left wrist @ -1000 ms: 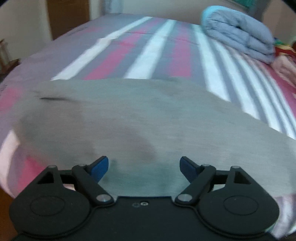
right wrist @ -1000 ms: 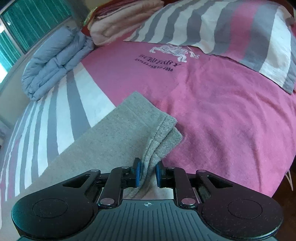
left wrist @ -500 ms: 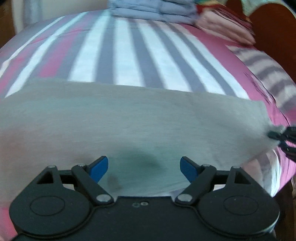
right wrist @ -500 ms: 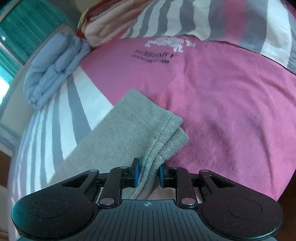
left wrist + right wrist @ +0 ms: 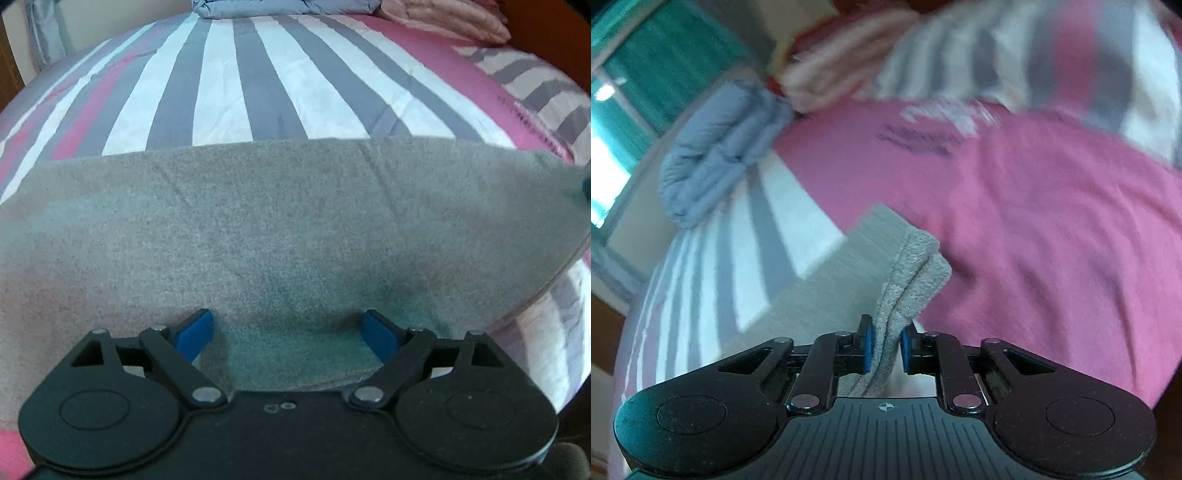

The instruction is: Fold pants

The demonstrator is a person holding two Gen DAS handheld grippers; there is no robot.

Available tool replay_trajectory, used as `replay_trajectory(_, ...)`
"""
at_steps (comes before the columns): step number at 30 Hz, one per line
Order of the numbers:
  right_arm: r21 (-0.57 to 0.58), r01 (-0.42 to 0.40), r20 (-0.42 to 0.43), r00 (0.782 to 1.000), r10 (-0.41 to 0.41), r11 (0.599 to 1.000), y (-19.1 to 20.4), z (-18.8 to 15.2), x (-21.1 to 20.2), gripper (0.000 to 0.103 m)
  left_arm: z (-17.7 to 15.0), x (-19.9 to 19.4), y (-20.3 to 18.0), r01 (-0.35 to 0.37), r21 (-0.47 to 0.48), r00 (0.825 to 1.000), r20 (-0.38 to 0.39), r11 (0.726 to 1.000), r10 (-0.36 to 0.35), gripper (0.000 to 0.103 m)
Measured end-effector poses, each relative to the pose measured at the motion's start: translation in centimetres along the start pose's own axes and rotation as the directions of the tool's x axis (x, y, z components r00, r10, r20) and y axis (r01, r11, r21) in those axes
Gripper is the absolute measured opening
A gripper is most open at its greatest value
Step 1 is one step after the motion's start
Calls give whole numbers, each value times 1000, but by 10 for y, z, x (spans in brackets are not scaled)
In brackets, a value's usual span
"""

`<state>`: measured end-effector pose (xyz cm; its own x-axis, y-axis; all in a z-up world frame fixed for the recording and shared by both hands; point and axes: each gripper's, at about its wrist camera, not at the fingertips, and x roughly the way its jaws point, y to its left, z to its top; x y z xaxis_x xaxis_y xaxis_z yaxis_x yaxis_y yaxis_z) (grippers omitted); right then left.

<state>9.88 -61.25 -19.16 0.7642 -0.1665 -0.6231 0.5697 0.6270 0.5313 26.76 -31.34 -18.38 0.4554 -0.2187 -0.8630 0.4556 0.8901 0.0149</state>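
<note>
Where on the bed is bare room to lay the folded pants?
Bare striped bedspread between the gray pants and the blue quilt; also the pink sheet right of the cuffs. Crowded at the head: quilt, pink blankets, pillow.

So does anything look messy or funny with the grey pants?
Nothing stands out. The grey fleece pants lie flat across the striped bedspread; the right gripper pinches the stacked cuff ends, which sit slightly offset.

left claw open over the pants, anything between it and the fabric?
Nothing visible. The left claw stands open directly over the grey pants, bare fabric between its fingers. The right claw is shut on the cuff end.
</note>
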Motion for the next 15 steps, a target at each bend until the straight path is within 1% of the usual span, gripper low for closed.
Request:
replay_trajectory(2, -64, -40, 47, 998, 43, 997, 24, 5, -12, 12, -1, -11, 13, 34, -55, 999, 18, 998, -33, 77)
replay_trajectory(3, -101, -64, 65, 995, 71, 993, 38, 6, -18, 12, -1, -16, 22, 42, -89, 999, 27, 995, -40, 75)
replay_trajectory(5, -174, -106, 83, 989, 122, 979, 69, 4, -26, 12, 1, -29, 43, 52, -143, 997, 55, 988, -45, 75)
replay_trajectory(8, -301, -184, 83, 973, 218, 936, 123, -11, -38, 12, 3, -45, 82, 50, -211, 995, 90, 976, -31, 76)
replay_trajectory(9, -339, -213, 73, 965, 251, 916, 142, -19, -42, 12, 3, -48, 97, 45, -239, 995, 97, 970, -23, 77)
replay_trajectory(12, -432, -296, 12, 943, 334, 852, 194, -52, -45, 12, -1, -62, 148, 0, -328, 993, 108, 945, 38, 77)
replay_trajectory(15, -497, -359, -64, 923, 379, 790, 237, -93, -38, 12, -14, -73, 196, -51, -396, 989, 108, 917, 102, 77)
